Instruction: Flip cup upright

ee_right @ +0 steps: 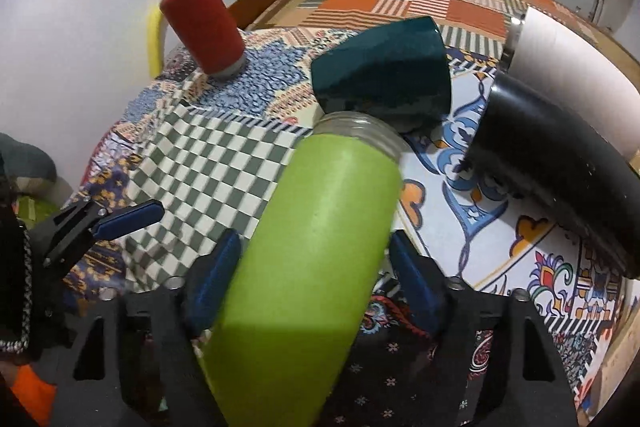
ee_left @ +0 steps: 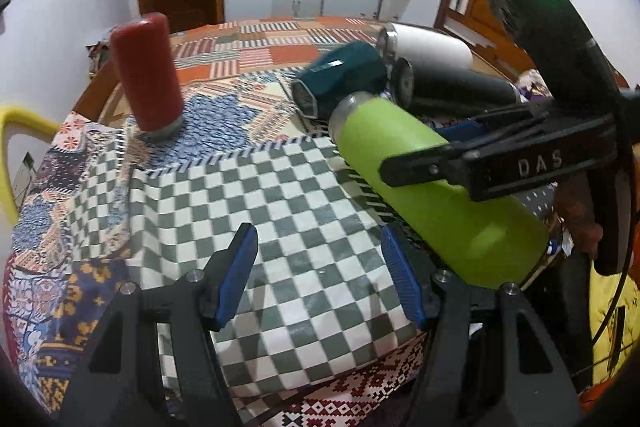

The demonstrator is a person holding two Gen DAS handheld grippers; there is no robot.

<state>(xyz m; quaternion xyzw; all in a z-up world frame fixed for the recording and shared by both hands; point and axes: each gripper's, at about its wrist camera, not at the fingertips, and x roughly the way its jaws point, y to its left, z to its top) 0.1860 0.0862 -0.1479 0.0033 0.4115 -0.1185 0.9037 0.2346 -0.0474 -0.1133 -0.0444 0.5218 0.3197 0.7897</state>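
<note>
A lime green cup (ee_right: 316,247) lies tilted on its side between the blue pads of my right gripper (ee_right: 316,267), which is shut on its body; its steel rim points away toward the teal cup (ee_right: 380,75). In the left wrist view the green cup (ee_left: 420,179) shows at right with the right gripper's fingers (ee_left: 440,159) across it. My left gripper (ee_left: 320,267) is open and empty above the checkered cloth (ee_left: 260,195). A red cup (ee_left: 146,71) stands upside down at the far left.
A teal cup (ee_left: 340,75), a black cup (ee_left: 452,87) and a white cup (ee_left: 432,45) lie on their sides at the back right. The patterned cloth covers a table; a bed with a patchwork cover (ee_left: 280,39) is behind, a yellow chair (ee_left: 16,131) at left.
</note>
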